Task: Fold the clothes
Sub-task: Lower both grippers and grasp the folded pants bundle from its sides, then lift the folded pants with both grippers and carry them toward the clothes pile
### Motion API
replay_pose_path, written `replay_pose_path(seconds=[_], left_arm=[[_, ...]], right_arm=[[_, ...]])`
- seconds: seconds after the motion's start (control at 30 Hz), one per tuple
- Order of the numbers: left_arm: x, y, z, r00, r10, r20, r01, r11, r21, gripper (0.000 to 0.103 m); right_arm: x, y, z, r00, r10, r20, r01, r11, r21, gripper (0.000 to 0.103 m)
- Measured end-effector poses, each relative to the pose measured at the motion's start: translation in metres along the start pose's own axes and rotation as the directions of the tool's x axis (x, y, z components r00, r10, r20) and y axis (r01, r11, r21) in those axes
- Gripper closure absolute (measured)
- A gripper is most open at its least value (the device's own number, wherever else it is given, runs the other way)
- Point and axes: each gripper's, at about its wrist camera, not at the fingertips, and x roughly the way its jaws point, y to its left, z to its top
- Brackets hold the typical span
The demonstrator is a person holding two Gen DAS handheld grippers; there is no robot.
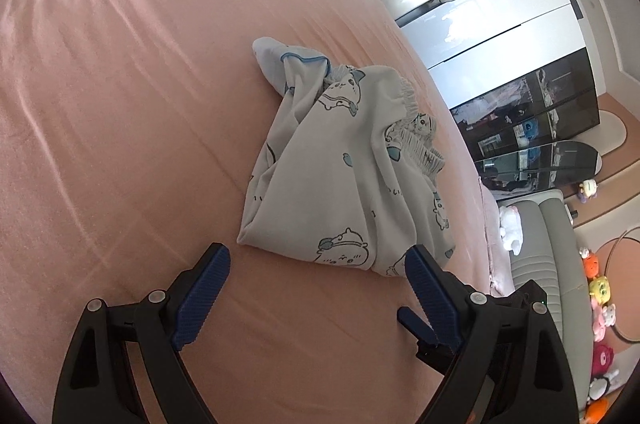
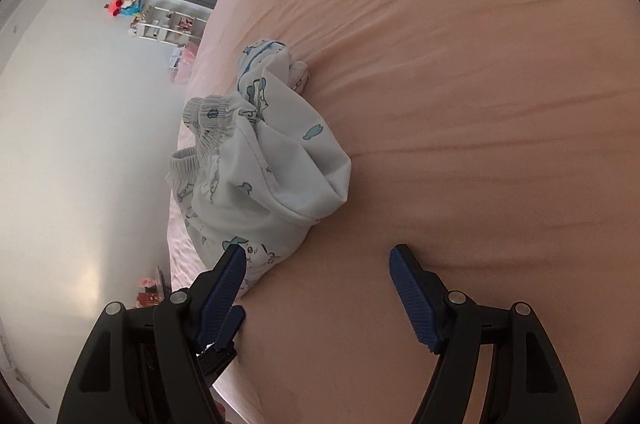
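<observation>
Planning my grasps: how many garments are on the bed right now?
1 heap: the printed pajama clothing lies crumpled on the pink bed, just beyond both open grippers. It may be more than one piece; folds hide that.

Soft matt cotton-like cloth on the pyjamas point(image 1: 340, 160) – white, printed with pale blue cartoon figures, crumpled, with a gathered elastic waistband point(image 1: 412, 100). Matt pink sheet point(image 1: 140, 104) over the bed, finely napped, creased in long shallow wrinkles. Matt black plastic on the left hand-held gripper point(image 1: 316, 260) and the right hand-held gripper point(image 2: 318, 256), with ribbed blue rubbery pads point(image 1: 204, 296) and small bright metal pins at the joints. Glossy fronts on the cabinets point(image 1: 500, 36) – white and dark glass-like panels throwing reflections. Plush, fuzzy fabric on the toys point(image 1: 600, 300).
</observation>
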Motion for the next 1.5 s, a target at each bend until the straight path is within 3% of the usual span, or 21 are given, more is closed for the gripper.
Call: replay_pose_path(seconds=[0.17, 0.4, 0.47, 0.5, 1.1, 1.5], left_arm=[[0.004, 0.005, 0.001, 0.999, -0.018, 0.037, 0.02, 0.999, -0.04, 0.013], [0.013, 0.003, 0.008, 0.998, -0.045, 0.038, 0.047, 0.997, -0.053, 0.005], [0.015, 0.002, 0.011, 0.997, -0.065, 0.04, 0.068, 0.995, -0.069, 0.0], [0.017, 0.0, 0.013, 0.997, -0.064, 0.038, 0.067, 0.995, -0.072, 0.0], [0.044, -0.013, 0.047, 0.997, -0.073, 0.034, 0.075, 0.997, -0.036, 0.0], [0.069, -0.039, 0.064, 0.999, -0.007, 0.052, 0.007, 1.0, 0.018, 0.0]], right_arm=[[0.008, -0.001, 0.002, 0.997, 0.072, 0.036, -0.074, 0.996, 0.044, 0.015], [0.019, 0.006, 0.01, 0.992, 0.114, 0.049, -0.116, 0.992, 0.051, 0.014], [0.022, 0.008, 0.013, 0.99, 0.133, 0.047, -0.136, 0.989, 0.056, 0.001], [0.024, 0.009, 0.015, 0.988, 0.148, 0.047, -0.151, 0.987, 0.059, 0.0], [0.063, 0.035, 0.054, 0.978, 0.202, 0.048, -0.206, 0.976, 0.078, 0.0], [0.089, 0.055, 0.07, 0.985, 0.167, 0.049, -0.17, 0.983, 0.068, 0.0]])
